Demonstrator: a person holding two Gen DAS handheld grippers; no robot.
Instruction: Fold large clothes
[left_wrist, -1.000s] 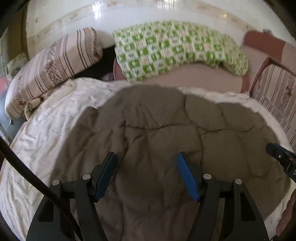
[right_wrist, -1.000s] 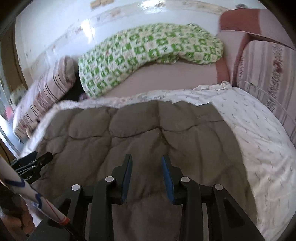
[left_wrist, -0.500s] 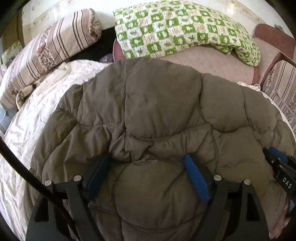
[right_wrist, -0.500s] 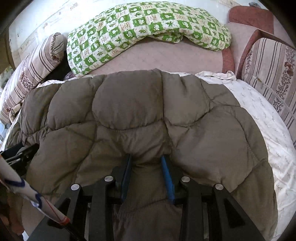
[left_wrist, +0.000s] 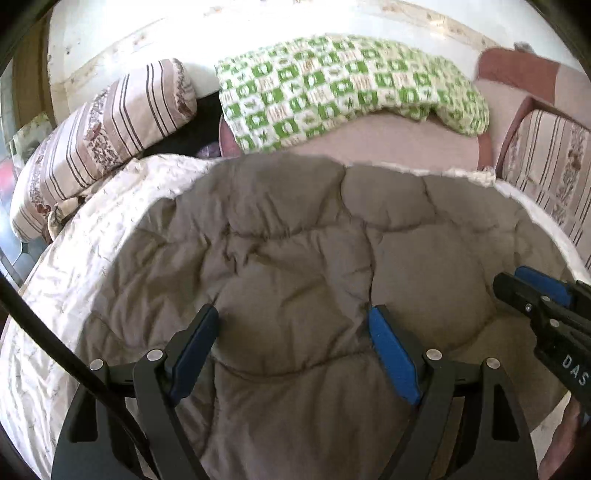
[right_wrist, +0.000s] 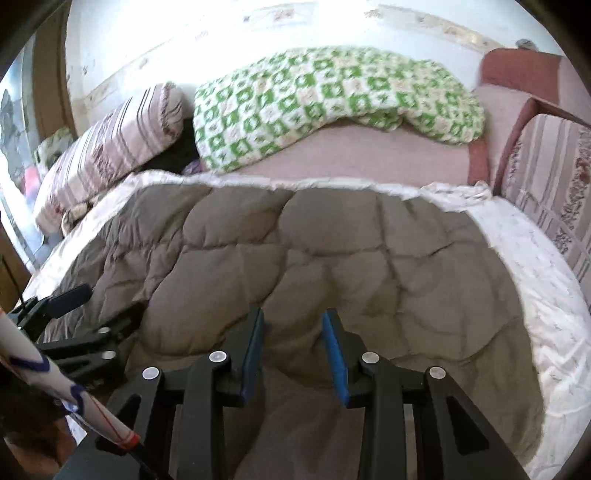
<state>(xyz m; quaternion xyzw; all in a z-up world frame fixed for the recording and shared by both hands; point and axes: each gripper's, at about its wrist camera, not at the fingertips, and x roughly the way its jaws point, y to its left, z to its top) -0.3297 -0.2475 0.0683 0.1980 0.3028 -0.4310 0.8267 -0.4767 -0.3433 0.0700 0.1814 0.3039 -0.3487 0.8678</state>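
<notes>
Left wrist: quilted coat (left_wrist: 295, 258) between claw (left_wrist: 293, 325) fingers.

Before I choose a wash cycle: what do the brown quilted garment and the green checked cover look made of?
Brown quilted garment: seemingly matte synthetic shell over soft padding, judging by its puffy stitched panels and fine creases; the filling is hidden. Green checked cover: looks like printed or knitted matte cloth, draped softly in folds; blur leaves the weave open.

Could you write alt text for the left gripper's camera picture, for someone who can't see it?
A puffy grey-brown quilted garment lies spread on a white bed sheet, with the left gripper held wide open over it. The right gripper pokes in from the right; behind lie a striped pillow and a green checked blanket.
</notes>
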